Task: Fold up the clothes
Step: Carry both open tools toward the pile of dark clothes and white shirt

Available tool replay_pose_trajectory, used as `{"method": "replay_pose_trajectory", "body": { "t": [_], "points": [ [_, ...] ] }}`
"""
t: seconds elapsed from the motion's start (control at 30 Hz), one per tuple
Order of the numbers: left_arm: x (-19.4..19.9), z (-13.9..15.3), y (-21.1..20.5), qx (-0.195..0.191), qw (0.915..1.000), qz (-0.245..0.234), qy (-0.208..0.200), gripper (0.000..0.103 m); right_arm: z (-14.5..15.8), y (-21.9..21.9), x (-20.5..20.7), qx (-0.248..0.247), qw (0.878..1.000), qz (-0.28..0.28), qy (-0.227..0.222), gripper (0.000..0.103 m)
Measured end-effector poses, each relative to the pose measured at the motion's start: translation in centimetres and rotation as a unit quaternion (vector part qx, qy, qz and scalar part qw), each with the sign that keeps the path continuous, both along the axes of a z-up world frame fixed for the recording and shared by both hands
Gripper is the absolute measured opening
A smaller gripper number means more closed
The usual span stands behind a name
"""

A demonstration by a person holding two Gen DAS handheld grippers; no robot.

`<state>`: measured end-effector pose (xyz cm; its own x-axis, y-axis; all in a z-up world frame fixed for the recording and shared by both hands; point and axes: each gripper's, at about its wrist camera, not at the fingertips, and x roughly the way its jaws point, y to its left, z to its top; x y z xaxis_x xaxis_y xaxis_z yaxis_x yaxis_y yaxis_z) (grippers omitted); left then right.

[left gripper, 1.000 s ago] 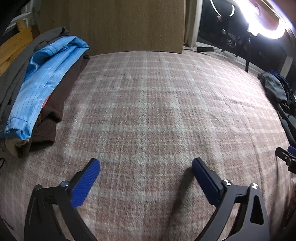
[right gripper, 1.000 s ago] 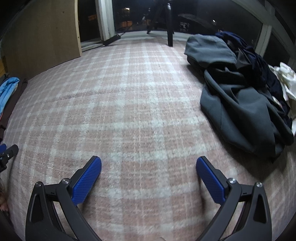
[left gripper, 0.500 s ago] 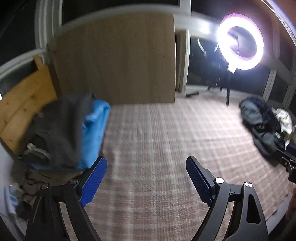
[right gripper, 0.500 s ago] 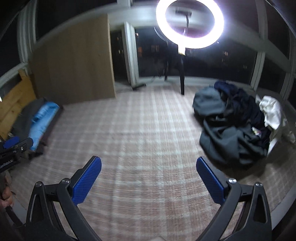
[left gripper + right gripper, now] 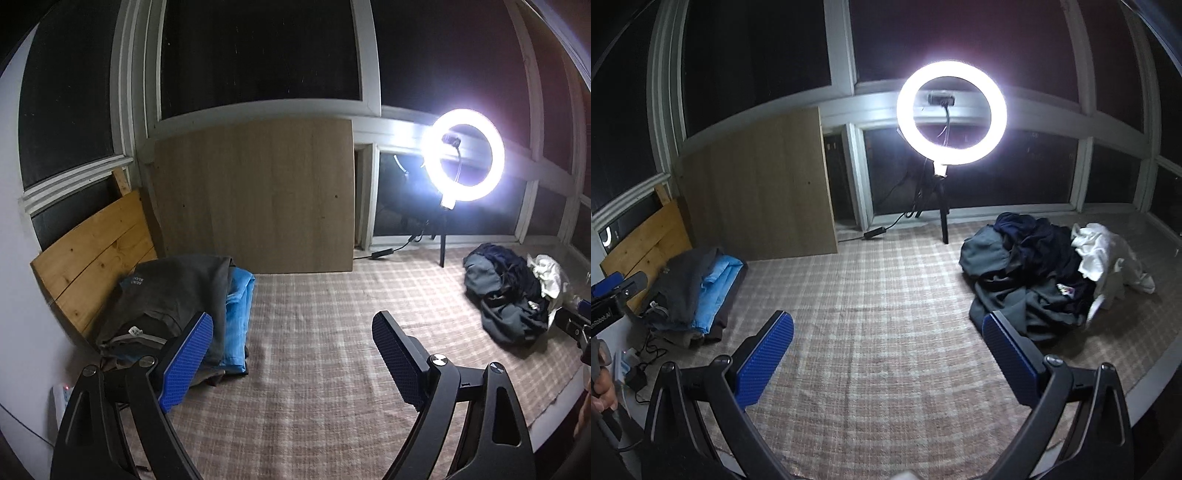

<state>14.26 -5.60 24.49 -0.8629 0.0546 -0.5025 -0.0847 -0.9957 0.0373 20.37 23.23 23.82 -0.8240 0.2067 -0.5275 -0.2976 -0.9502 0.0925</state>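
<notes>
two tools point(image 5: 291, 354) point(image 5: 886, 354), two clothes piles point(image 5: 1034, 280) point(image 5: 184, 295), one ring light point(image 5: 951, 112)

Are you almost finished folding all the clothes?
Not yet. Some clothes sit in a folded stack by the boards. Both the left gripper and right gripper are open and hold nothing. A crumpled pile near the ring light is still unfolded.

Woven checked blanket point(image 5: 332, 350), matt; wood boards point(image 5: 255, 195); claw pads point(image 5: 764, 358) textured.
</notes>
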Motion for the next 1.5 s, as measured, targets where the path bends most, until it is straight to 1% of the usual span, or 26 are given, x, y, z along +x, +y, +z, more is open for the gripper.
{"method": "replay_pose_trajectory", "body": {
  "t": [0.07,0.2,0.43,0.67,0.93,1.13,1.23,1.3,1.5],
  "points": [
    [0.4,0.4,-0.1,0.004,1.0,-0.003,0.006,0.088,0.4,-0.1,0.7,0.004,1.0,-0.007,0.004,0.103],
    [1.1,1.0,0.2,-0.001,0.9997,-0.014,0.018,0.088,1.2,-0.1,2.1,0.014,1.0,-0.027,0.01,0.103],
    [1.1,1.6,2.2,-0.002,0.9976,-0.063,0.029,0.089,2.4,0.8,4.3,0.024,0.996,-0.079,0.021,0.103],
    [0.6,1.6,5.5,0.0,0.9914,-0.129,0.025,0.089,3.0,2.6,6.6,0.03,0.99,-0.14,0.015,0.103],
    [-0.3,1.8,9.8,0.002,0.9825,-0.185,0.018,0.089,3.5,5.6,8.9,0.03,0.98,-0.196,0.01,0.103],
    [-1.1,1.3,14.4,0.002,0.9761,-0.217,0.009,0.089,3.5,9.2,10.4,0.03,0.972,-0.235,0.001,0.103],
    [-1.6,0.8,17.0,-0.004,0.9737,-0.228,0.004,0.089,3.2,11.8,11.2,0.027,0.968,-0.251,-0.002,0.103],
    [-1.9,0.5,19.0,-0.007,0.9719,-0.235,0.0,0.089,2.8,13.9,11.6,0.023,0.965,-0.259,-0.004,0.103],
    [-2.5,-0.1,24.8,-0.019,0.9701,-0.242,-0.015,0.089,2.0,21.4,12.1,0.016,0.961,-0.275,-0.013,0.103]
  ]
}}
